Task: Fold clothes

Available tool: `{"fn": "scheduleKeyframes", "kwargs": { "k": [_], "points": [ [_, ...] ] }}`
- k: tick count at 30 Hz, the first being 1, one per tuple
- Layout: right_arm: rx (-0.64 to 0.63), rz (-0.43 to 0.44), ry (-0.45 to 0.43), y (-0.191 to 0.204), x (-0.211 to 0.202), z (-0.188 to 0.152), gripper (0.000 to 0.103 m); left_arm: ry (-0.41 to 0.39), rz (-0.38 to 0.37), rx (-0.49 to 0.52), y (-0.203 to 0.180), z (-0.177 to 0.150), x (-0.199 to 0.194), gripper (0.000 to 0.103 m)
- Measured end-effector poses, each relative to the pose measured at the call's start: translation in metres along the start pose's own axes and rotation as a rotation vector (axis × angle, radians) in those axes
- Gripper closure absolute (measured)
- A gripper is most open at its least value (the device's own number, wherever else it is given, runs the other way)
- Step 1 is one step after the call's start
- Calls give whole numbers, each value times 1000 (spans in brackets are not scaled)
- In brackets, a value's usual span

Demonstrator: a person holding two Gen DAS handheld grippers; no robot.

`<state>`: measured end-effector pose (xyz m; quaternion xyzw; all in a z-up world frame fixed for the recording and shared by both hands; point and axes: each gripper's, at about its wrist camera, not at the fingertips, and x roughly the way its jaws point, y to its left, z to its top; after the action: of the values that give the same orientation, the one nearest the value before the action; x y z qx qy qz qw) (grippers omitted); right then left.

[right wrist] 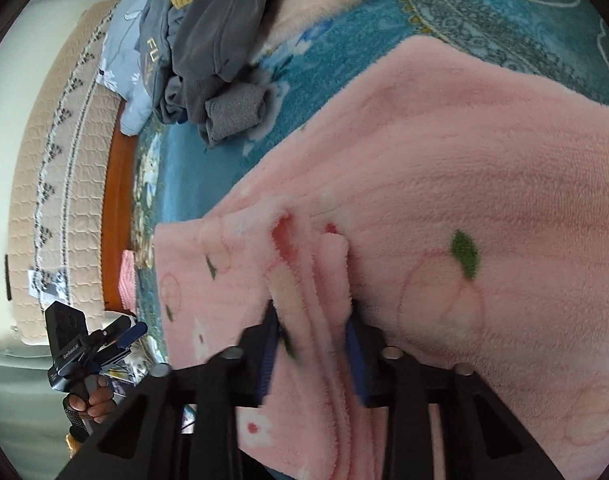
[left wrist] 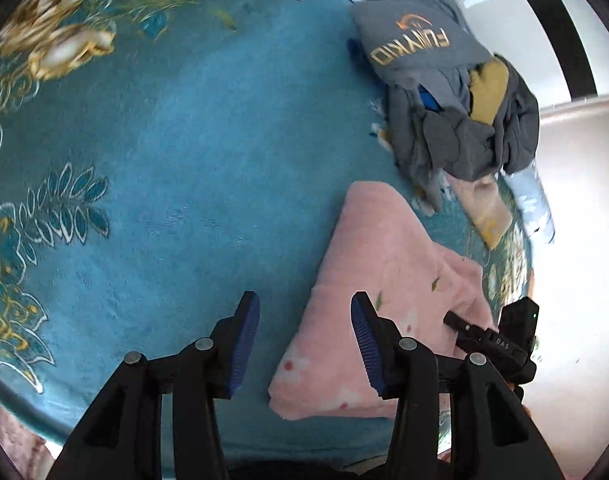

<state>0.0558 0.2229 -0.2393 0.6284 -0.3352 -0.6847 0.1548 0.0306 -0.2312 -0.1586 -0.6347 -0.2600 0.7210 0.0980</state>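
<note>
A folded pink fleece garment (left wrist: 368, 280) is seen lying on the teal floral blanket (left wrist: 192, 152), with the left gripper (left wrist: 304, 344) held wide apart and empty above its edge. Only in the right wrist view are bunched layers of the fleece seen clamped in the right gripper (right wrist: 312, 356). A grey heap of clothes (left wrist: 456, 92) is shown whole only in the left view.

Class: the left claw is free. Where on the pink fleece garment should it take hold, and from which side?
Probably the near corner of the pink fleece garment, coming in from the bare teal blanket side. That edge lies flat and exposed, opposite the bunched layers inside the right claw. The left claw is open, hovering just over that edge.
</note>
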Motion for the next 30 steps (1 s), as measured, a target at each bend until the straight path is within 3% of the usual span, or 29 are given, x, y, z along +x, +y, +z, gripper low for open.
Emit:
{"fn": "scheduleKeyframes", "kwargs": {
  "k": [5,7,11,12,16,17,25,30],
  "points": [
    [-87,-43,14,27,-8,1,86,1,-16,1,14,-1,5,54],
    [-107,23,7,39,-24,0,87,8,-10,16,13,2,8,54],
    [-156,264,-69,49,-75,-7,87,8,-42,47,6,7,12,54],
    [-145,255,-88,42,-83,-7,87,9,-48,55,3,8,14,54],
    [-50,-28,-44,0,-62,3,87,44,-45,89,-7,11,31,54],
    [-28,-49,-36,-7,-57,3,87,55,-38,100,-9,11,35,54],
    [-46,-8,-72,-4,-64,-2,87,86,-54,175,-22,7,53,54],
    [-32,-77,-58,-16,-68,-4,87,82,-82,221,-32,10,58,54]
  ]
}}
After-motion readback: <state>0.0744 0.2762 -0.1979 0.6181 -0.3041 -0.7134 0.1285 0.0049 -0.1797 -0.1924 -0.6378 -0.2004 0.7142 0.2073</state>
